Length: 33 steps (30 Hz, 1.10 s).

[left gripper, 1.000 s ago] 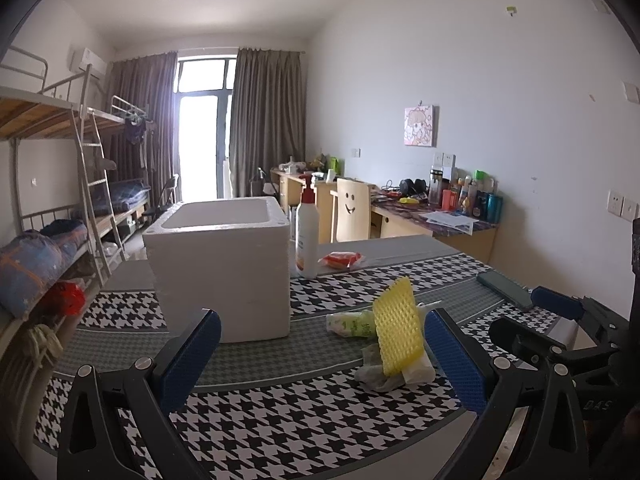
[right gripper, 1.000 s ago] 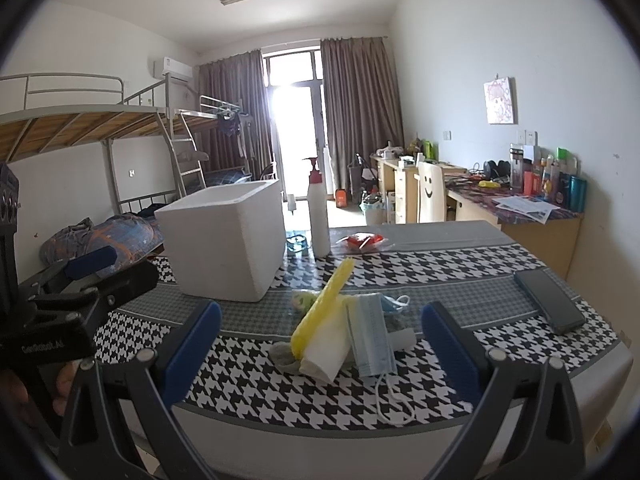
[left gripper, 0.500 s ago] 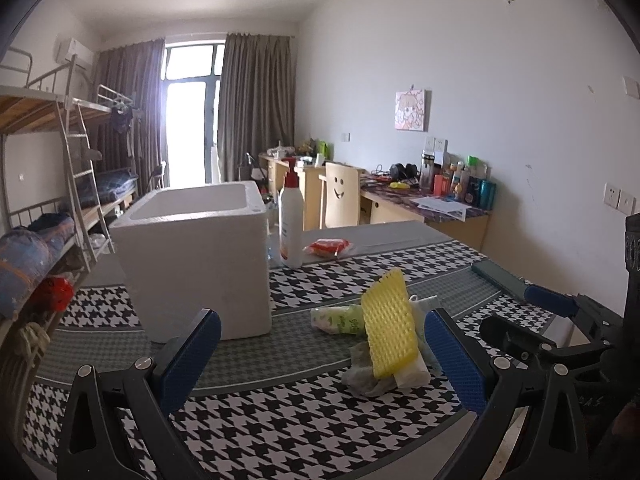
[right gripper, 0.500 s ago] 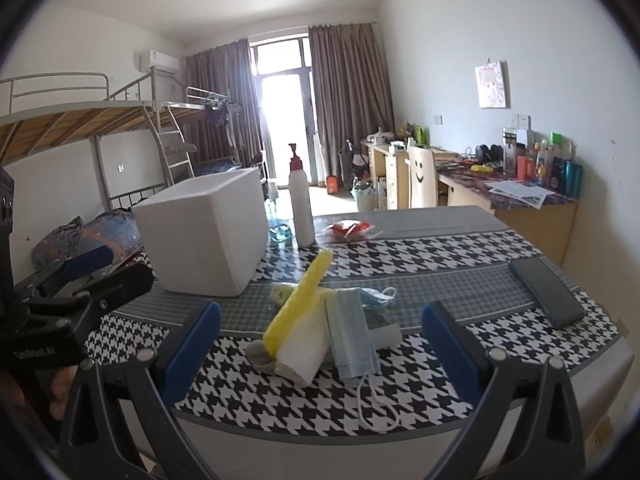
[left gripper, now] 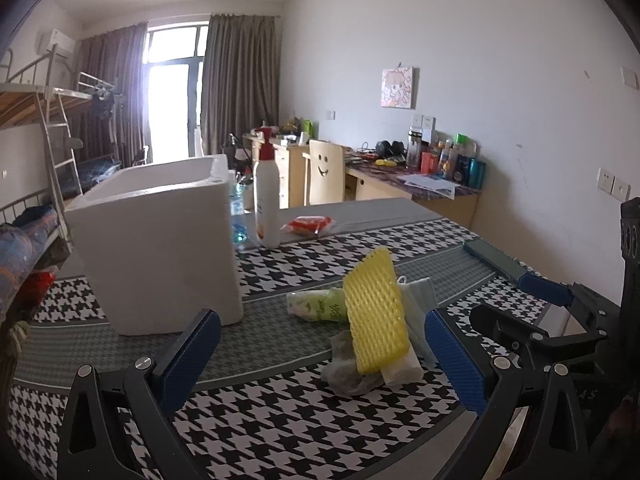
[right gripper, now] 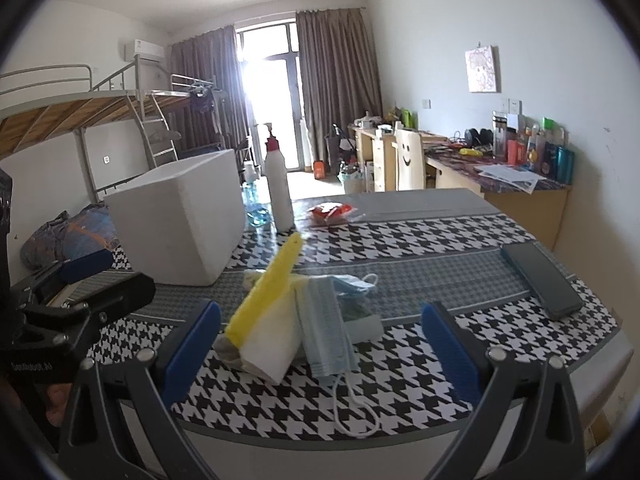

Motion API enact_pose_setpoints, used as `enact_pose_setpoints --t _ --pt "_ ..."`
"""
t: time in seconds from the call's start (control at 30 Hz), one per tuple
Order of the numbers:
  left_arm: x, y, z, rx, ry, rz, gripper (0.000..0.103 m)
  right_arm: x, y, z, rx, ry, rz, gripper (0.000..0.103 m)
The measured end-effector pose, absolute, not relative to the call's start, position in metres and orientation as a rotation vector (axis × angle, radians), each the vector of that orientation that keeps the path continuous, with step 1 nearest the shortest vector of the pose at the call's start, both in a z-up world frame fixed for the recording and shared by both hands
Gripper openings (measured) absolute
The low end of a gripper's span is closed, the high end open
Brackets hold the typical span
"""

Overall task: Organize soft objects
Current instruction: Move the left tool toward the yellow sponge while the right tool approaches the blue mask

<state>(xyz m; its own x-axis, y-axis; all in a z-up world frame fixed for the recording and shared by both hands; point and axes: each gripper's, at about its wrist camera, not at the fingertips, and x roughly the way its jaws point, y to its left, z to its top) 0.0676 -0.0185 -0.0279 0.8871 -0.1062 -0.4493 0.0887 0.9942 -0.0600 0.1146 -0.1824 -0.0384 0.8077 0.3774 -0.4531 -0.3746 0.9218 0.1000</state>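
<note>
Both grippers, left gripper (left gripper: 320,354) and right gripper (right gripper: 320,342), gape empty short of the heap mid-surface (right gripper: 420,276) beside the foam box (right gripper: 180,220). We judge the yellow foam net (right gripper: 266,292) and face mask (right gripper: 326,328) light, floppy; pinch an edge.

- left gripper (left gripper: 322,354) hangs over the houndstooth table (left gripper: 280,432), blue pads wide apart, nothing between them
- yellow sponge (left gripper: 376,312) leans tilted on a soft pile with a blue face mask (left gripper: 420,300)
- white foam box (left gripper: 160,240) sits left, pump bottle (left gripper: 267,200) just behind it
- right gripper (left gripper: 560,312) pokes in at the right edge
</note>
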Motion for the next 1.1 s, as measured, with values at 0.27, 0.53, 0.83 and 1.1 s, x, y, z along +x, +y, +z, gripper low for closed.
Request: enact_pose_setpoints --t 0.27,0.53,0.83,1.1 --pt "0.079 -0.027 -0.036 -0.018 0.502 -0.125 0.102 0.119 -0.192 -0.046 0.014 0.518 0.363 0.102" --pt "0.089 -0.037 -0.047 0.001 0.543 -0.147 0.102 0.129 -0.201 -0.056 0.014 0.56 0.341 0.102" --pt "0.106 -0.049 -0.051 0.016 0.572 -0.155 0.102 0.136 -0.209 -0.066 0.022 0.593 0.33 0.102" --pt "0.123 -0.056 -0.06 0.035 0.6 -0.15 0.087 0.149 -0.22 -0.073 0.044 0.618 0.322 0.102"
